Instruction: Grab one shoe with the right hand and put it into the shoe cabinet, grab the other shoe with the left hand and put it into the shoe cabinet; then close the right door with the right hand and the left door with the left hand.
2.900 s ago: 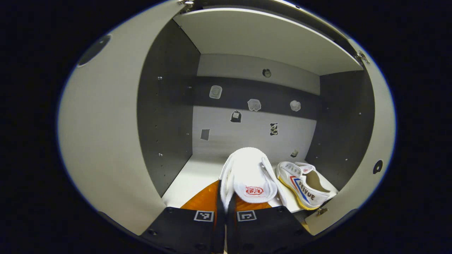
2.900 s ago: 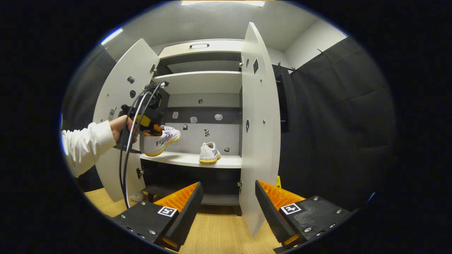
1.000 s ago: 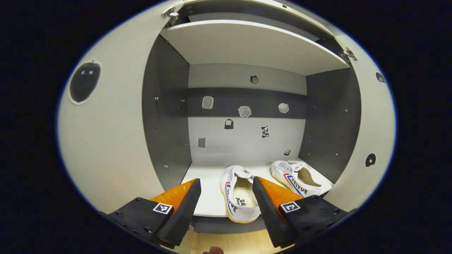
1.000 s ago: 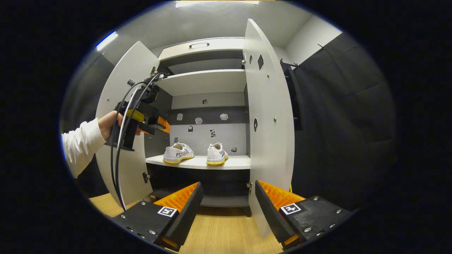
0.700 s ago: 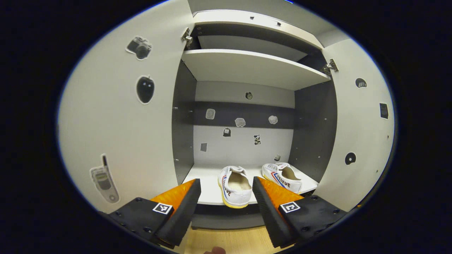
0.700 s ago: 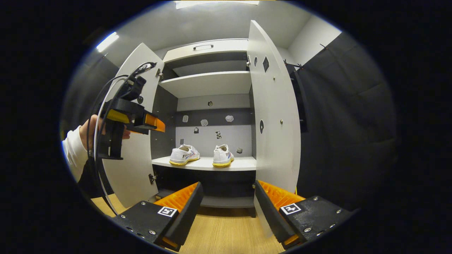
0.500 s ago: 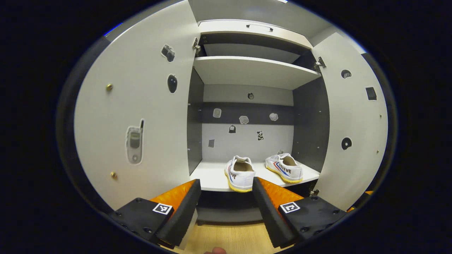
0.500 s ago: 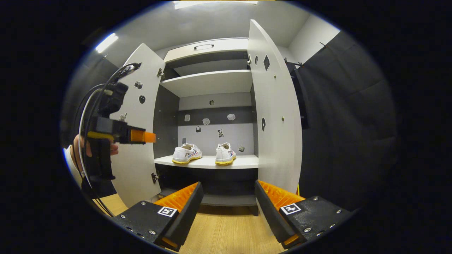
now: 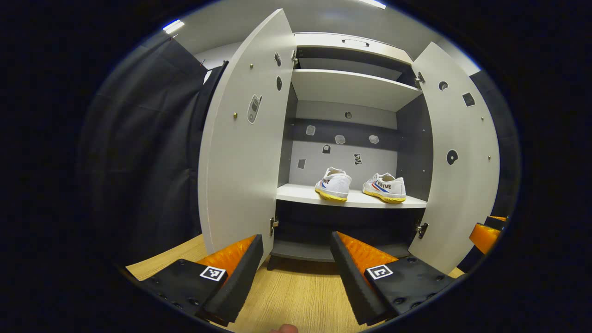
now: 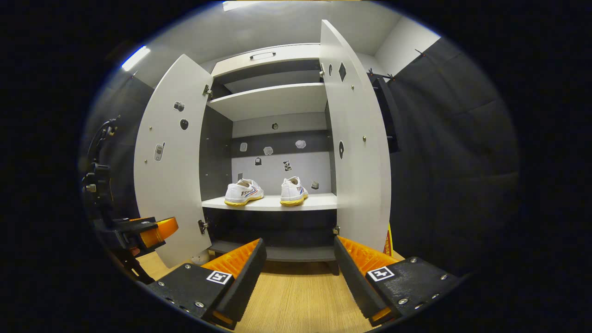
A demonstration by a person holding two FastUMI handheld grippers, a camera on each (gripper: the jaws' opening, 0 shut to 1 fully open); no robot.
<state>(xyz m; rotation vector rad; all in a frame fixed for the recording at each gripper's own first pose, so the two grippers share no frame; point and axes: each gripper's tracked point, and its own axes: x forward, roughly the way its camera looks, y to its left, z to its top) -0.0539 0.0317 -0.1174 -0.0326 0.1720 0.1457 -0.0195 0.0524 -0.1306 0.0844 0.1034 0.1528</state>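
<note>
With both shoes [image 9: 334, 184] [image 9: 385, 188] now sitting side by side on the cabinet [image 9: 351, 200] shelf, the left gripper [image 9: 296, 273], jaws apart and empty, is backing away. The right gripper [image 10: 298, 277] is waiting, likewise parted and empty. Both doors [image 10: 358, 152] [image 9: 243, 152] are standing open, so closing is next.

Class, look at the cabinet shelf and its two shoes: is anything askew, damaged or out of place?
Nothing is damaged. The left shoe sits angled, not parallel to the right shoe; both rest on the shelf.
</note>
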